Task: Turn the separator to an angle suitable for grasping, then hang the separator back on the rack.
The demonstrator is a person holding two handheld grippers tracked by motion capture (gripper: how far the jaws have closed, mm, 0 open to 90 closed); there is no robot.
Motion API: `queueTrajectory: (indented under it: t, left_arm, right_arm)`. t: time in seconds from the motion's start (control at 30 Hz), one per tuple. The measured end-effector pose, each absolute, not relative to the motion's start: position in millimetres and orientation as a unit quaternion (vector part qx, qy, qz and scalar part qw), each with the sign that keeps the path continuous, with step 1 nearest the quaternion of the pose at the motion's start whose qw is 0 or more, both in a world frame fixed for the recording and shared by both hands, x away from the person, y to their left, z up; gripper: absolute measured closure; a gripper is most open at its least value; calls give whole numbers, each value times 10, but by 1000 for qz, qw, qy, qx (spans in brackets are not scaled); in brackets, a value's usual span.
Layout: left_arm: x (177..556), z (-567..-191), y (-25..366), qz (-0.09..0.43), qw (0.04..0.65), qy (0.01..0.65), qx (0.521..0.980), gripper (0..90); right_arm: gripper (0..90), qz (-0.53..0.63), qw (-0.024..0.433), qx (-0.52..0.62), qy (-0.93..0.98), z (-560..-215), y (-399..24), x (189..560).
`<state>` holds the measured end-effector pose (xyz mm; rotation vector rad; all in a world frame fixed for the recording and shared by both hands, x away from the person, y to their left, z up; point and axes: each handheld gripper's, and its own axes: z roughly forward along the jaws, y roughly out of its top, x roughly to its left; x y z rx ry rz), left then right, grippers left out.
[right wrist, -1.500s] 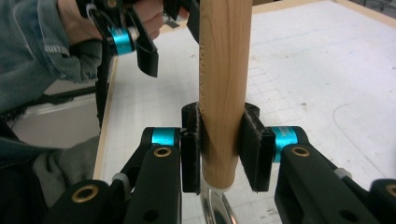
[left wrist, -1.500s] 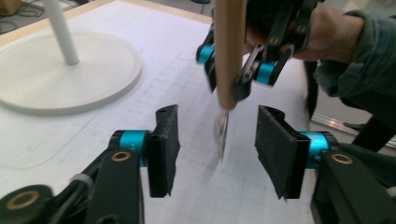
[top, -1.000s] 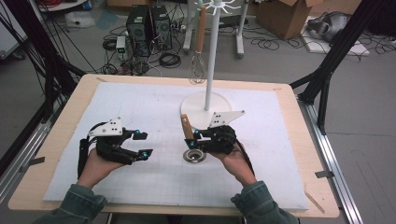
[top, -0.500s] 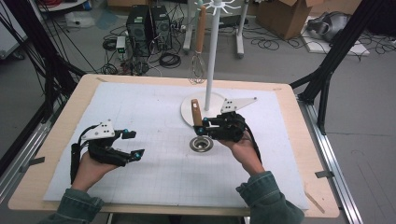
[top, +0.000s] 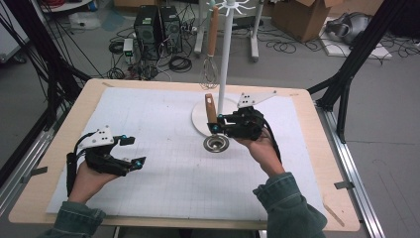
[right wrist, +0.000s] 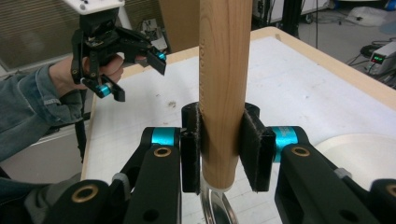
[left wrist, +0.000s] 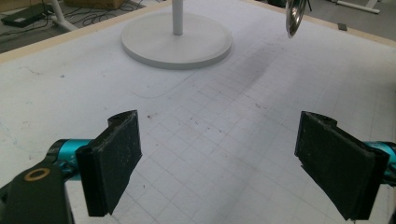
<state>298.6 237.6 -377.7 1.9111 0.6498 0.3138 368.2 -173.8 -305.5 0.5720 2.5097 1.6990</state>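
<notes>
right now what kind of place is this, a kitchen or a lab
Most likely a lab or workshop: computer towers and loose cables sit on the floor, and a cardboard box lies behind the wooden table.

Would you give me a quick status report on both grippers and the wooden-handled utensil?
Right gripper shut on wooden handle. Left gripper just opened, nothing between jaws. Utensil's metal end hangs over mat. Stand pole close behind it.

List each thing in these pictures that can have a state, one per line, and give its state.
Left claw: open, its jaws have just been opening, nothing between them.
Right claw: shut on the wooden handle.
Wooden-handled utensil: held upright, handle up, metal end down, near the mat.
Whisk: hanging from the stand.
Stand: upright on its round base.
</notes>
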Motion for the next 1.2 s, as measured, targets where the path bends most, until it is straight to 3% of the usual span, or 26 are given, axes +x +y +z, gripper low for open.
queueTrajectory:
  t: [1.2]
  left_arm:
    - [3034, -3855, 2375, 132, 506, 288, 802, 63]
  right_arm:
    - [717, 571, 63, 201, 793, -2419, -1908, 4018]
